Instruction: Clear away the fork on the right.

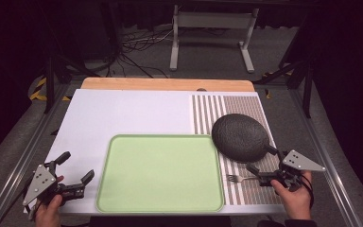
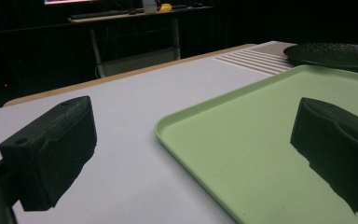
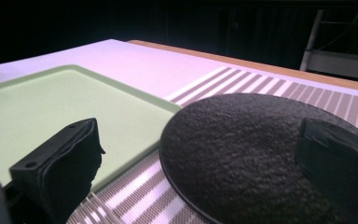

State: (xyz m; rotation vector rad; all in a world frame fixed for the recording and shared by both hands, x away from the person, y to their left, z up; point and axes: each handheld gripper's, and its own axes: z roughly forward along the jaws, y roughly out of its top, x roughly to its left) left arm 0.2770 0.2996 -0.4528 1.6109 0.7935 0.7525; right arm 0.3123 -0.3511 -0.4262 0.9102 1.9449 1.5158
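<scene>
A pale green tray (image 1: 160, 172) lies empty at the front middle of the white table. A black textured plate (image 1: 240, 137) rests on a striped placemat (image 1: 246, 106) at the right. A small fork (image 1: 238, 178) lies on the mat in front of the plate. My left gripper (image 1: 77, 166) stands open just left of the tray; in the left gripper view its jaws straddle the tray's corner (image 2: 177, 119). My right gripper (image 1: 262, 159) is open at the plate's near right edge. In the right gripper view the plate (image 3: 242, 149) sits between the wide-apart jaws, which hold nothing.
A wooden strip (image 1: 168, 84) borders the table's far edge. Bare white surface (image 1: 123, 113) stretches behind the tray. Metal rails run along both sides, and a stand (image 1: 212, 38) and cables lie on the floor beyond.
</scene>
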